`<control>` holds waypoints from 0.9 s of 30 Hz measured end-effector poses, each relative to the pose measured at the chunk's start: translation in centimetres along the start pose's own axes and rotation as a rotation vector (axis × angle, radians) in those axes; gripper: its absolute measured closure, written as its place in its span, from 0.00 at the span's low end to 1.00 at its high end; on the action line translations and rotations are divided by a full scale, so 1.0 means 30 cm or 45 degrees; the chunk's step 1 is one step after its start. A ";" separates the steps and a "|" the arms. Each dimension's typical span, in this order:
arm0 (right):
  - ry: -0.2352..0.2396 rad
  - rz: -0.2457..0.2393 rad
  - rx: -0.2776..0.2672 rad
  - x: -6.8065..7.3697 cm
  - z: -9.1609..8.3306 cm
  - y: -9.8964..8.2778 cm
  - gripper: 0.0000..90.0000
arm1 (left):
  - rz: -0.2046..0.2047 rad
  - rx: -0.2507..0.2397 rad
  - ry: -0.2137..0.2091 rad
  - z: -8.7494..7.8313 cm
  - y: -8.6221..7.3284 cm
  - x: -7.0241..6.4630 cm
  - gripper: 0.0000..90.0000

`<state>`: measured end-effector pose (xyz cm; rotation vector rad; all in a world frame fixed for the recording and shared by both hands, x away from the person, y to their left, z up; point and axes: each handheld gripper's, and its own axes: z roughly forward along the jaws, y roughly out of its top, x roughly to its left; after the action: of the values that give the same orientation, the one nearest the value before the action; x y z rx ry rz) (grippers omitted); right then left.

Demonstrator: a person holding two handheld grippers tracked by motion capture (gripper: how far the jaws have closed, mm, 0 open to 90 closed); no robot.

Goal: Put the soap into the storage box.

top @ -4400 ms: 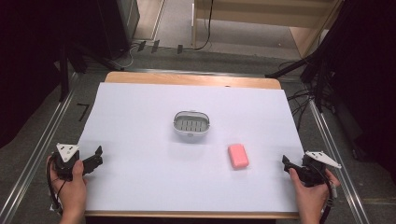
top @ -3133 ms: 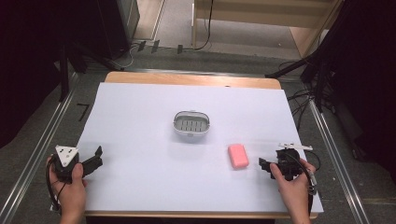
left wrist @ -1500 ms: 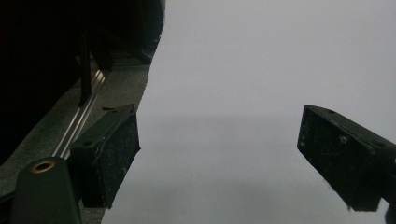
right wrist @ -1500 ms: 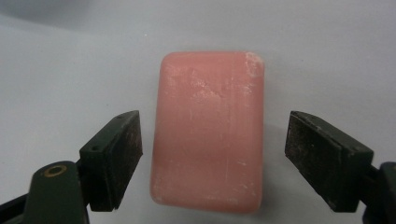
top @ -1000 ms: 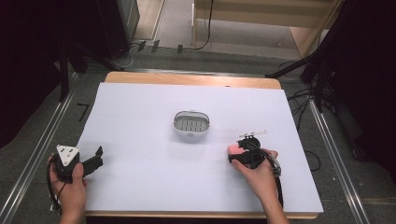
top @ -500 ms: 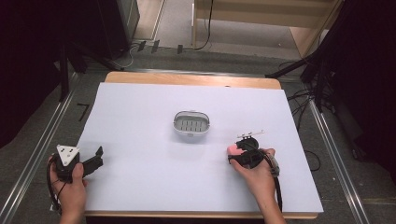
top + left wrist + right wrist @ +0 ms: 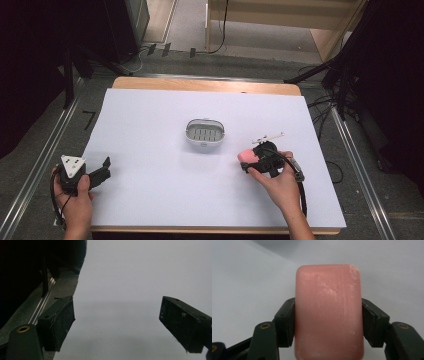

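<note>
The right gripper [image 7: 248,162] pinches the pink soap bar [image 7: 329,312] between its jaws, just beside the small grey slotted dish [image 7: 205,134], which sits empty. The left gripper [image 7: 117,322] rests with jaws spread.

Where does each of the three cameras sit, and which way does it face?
High view: above the person's side, facing forward and down on the table; both forearms, left gripper, right gripper.
Left gripper view: on that gripper, facing bare white surface between its open jaws.
Right gripper view: on that gripper, jaws closed on the pink soap.
High and right views share the soap.
</note>
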<state>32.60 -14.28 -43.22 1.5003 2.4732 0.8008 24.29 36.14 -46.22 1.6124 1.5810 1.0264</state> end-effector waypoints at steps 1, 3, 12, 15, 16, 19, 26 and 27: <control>0.012 -0.025 0.002 0.003 -0.002 0.009 0.43 | 0.001 0.001 0.000 0.000 0.000 0.000 0.15; 0.026 -0.077 0.007 0.012 -0.007 0.025 0.43 | 0.000 -0.001 -0.002 0.000 0.000 0.001 0.15; 0.041 -0.303 -0.018 0.041 -0.026 0.098 0.43 | 0.000 -0.001 -0.003 0.001 0.000 0.001 0.15; 0.057 -0.379 -0.026 0.047 -0.027 0.117 0.43 | 0.000 -0.001 -0.003 0.001 0.000 0.001 0.15; 0.065 -0.397 -0.032 0.050 -0.028 0.122 0.43 | 0.001 -0.001 -0.003 0.001 0.000 0.001 0.15; 0.101 -0.439 -0.042 0.058 -0.030 0.136 0.43 | 0.003 0.001 -0.001 0.001 0.000 0.000 0.15; 0.183 -0.524 -0.065 0.065 -0.024 0.172 0.43 | 0.006 0.003 0.001 0.000 0.000 0.000 0.15; 0.183 -0.524 -0.065 0.065 -0.024 0.172 0.43 | 0.006 0.003 0.001 0.000 0.000 0.000 0.15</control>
<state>35.42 -11.01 -39.71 0.8931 2.7047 0.9045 24.29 36.13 -46.22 1.6178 1.5802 1.0285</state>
